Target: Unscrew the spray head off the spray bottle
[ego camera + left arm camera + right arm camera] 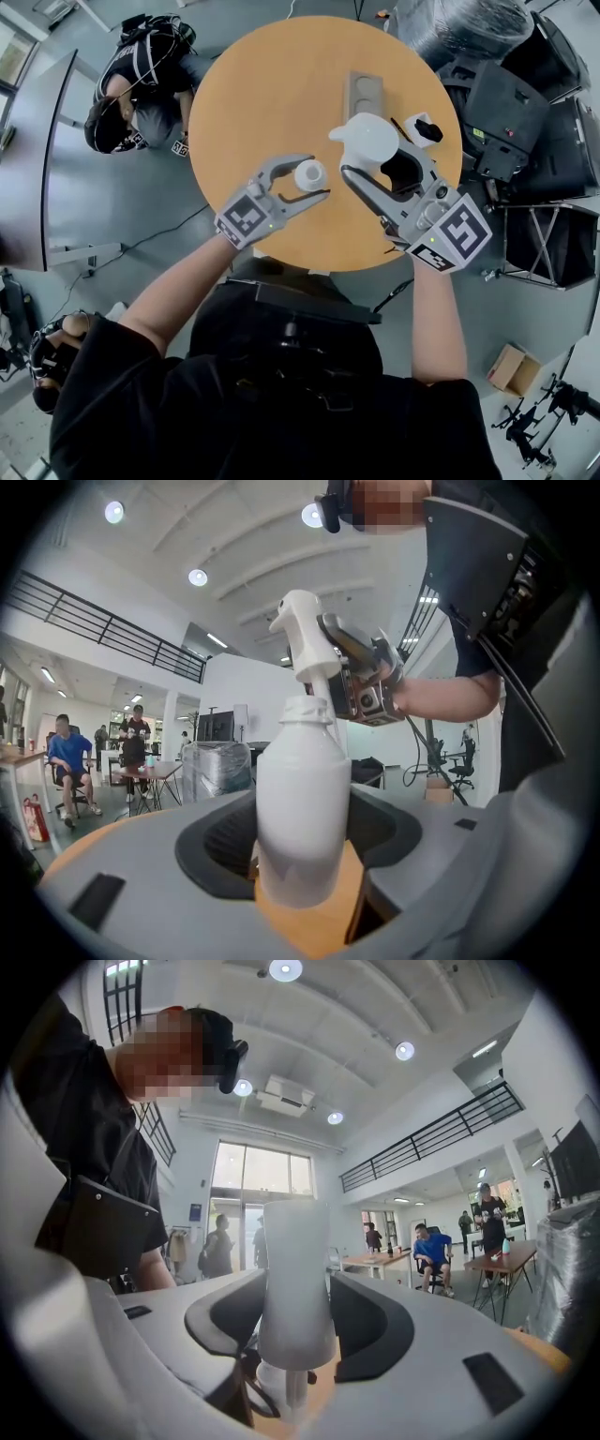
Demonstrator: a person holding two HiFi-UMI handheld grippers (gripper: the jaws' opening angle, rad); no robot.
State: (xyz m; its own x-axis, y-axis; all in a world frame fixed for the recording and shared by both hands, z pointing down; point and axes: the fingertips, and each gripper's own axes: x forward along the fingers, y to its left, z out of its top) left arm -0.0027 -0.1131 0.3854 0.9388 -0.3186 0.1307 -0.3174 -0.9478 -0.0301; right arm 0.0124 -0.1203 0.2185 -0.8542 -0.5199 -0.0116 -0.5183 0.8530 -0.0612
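Over table: 1 bottle, 1 sprayer, prob. off

Round orange table on my feed, plain wood-look top, most of it bare. Out on the far side there's a grey block with two round recesses, lying flat. Off to the right of that, near the edge, sits a small white-and-black thing. Can't make out what it is. A thin dark stick lies just beside it, angled across the top. The bottle is upright over the near half, but I honestly can't tell if its base is touching the top.
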